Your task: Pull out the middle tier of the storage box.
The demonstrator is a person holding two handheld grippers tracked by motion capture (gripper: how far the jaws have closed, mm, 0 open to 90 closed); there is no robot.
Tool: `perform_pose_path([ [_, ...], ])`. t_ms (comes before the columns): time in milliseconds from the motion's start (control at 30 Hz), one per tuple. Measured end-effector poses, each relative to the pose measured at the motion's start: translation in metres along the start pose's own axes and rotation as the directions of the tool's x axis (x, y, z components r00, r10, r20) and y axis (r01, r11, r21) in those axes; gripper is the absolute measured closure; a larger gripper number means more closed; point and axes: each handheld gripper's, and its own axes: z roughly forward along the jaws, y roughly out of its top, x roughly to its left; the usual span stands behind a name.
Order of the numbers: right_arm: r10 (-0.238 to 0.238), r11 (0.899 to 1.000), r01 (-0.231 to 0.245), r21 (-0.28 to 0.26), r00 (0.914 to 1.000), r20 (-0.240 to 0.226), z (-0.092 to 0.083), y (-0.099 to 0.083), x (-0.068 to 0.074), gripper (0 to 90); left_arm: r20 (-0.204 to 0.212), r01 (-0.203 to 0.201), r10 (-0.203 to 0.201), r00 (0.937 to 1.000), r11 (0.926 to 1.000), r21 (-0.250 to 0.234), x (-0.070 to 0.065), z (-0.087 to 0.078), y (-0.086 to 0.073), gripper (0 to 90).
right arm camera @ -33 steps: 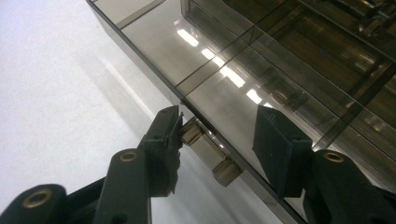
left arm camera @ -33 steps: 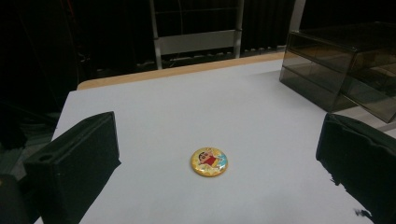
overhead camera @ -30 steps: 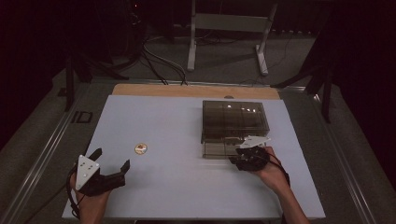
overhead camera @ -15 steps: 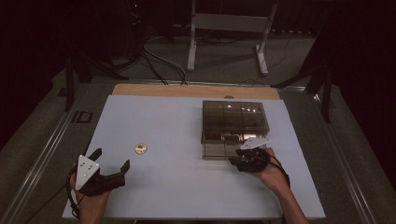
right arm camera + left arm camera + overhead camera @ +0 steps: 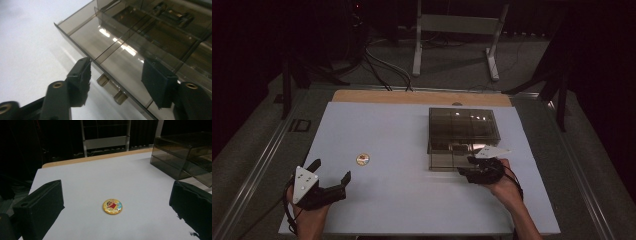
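a round cartoon badge (image 5: 112,206) lies near the bench's (image 5: 402,200) left edge, ahead of the left gripper's (image 5: 330,176) open fingers. the right gripper (image 5: 117,75), fingers apart, straddles the smoky drawer box's (image 5: 462,130) handle (image 5: 111,88) without touching.

This looks like a lab or a test room, not a home. The room is dark all around, with black walls or curtains. A plain white table top (image 5: 412,130) sits in the light, on a wood board (image 5: 412,97). Black cables (image 5: 382,70) lie on the grey floor behind it. A grey metal stand (image 5: 457,25) with two legs is back there too. Metal rails (image 5: 257,165) run along the table's sides.
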Motion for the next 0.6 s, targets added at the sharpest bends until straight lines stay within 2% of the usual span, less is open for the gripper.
perform_pose_path([
  [233,0.047,0.996,-0.046,-0.078,0.9988,0.011,-0.009,-0.002,-0.003,31.3,-0.003,0.000,0.000,1.0000,1.0000,0.002,0.001,0.000,0.000,0.7],
  [367,0.085,0.988,-0.082,-0.133,0.9962,0.018,-0.017,-0.004,-0.005,25.6,-0.001,0.001,-0.001,1.0000,1.0000,0.001,0.000,0.000,0.000,0.7],
  [433,0.100,0.984,-0.095,-0.153,0.9947,0.025,-0.020,-0.006,-0.005,21.3,0.000,0.000,0.000,1.0000,1.0000,0.003,0.000,0.001,0.000,0.7],
  [467,0.106,0.982,-0.098,-0.160,0.9934,0.045,-0.022,-0.008,-0.005,16.7,0.000,0.000,0.000,1.0000,1.0000,0.003,-0.001,0.001,0.000,0.7],
  [533,0.123,0.979,-0.110,-0.172,0.9905,0.063,-0.024,-0.009,-0.006,13.8,0.000,-0.001,0.001,1.0000,1.0000,0.002,-0.001,0.001,0.000,0.7],
  [600,0.139,0.975,-0.125,-0.183,0.9880,0.067,-0.026,-0.011,-0.007,8.4,0.000,0.000,0.000,1.0000,1.0000,0.004,0.000,0.001,0.000,0.7],
])
